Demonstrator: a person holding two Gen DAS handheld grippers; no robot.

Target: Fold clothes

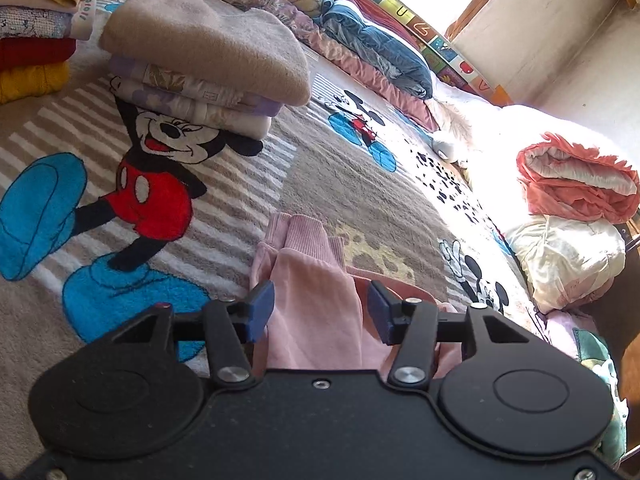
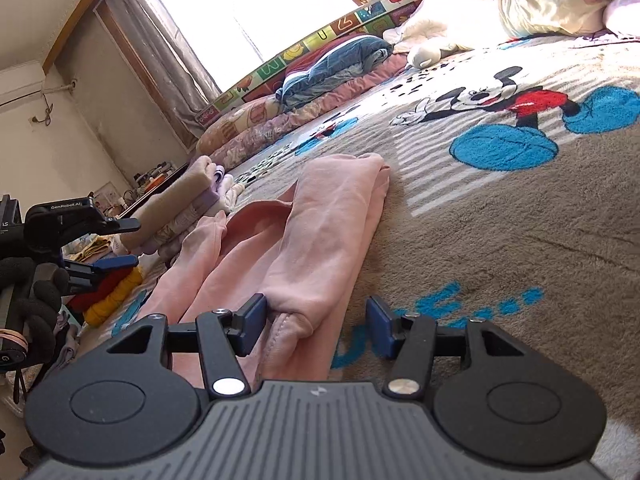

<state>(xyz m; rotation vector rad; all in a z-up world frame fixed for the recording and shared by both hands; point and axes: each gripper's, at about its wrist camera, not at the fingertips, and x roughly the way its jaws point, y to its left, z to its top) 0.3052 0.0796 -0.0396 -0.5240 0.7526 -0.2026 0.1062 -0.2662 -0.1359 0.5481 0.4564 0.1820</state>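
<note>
The pink garment point(image 2: 304, 248) lies on the blanket point(image 2: 520, 240), partly folded into long strips, cuffs point(image 1: 304, 232) toward 12 o'clock in the left wrist view. Left gripper point(image 1: 320, 312): jaws wide, one either side of the garment, not clamped. Right gripper point(image 2: 316, 324): jaws wide, left finger just beside a fold edge, right finger over bare blanket. A folded stack point(image 1: 200, 60) sits at 11 o'clock in the left view. A gloved hand point(image 2: 32, 300) holds the left gripper at 9 o'clock in the right view.
</note>
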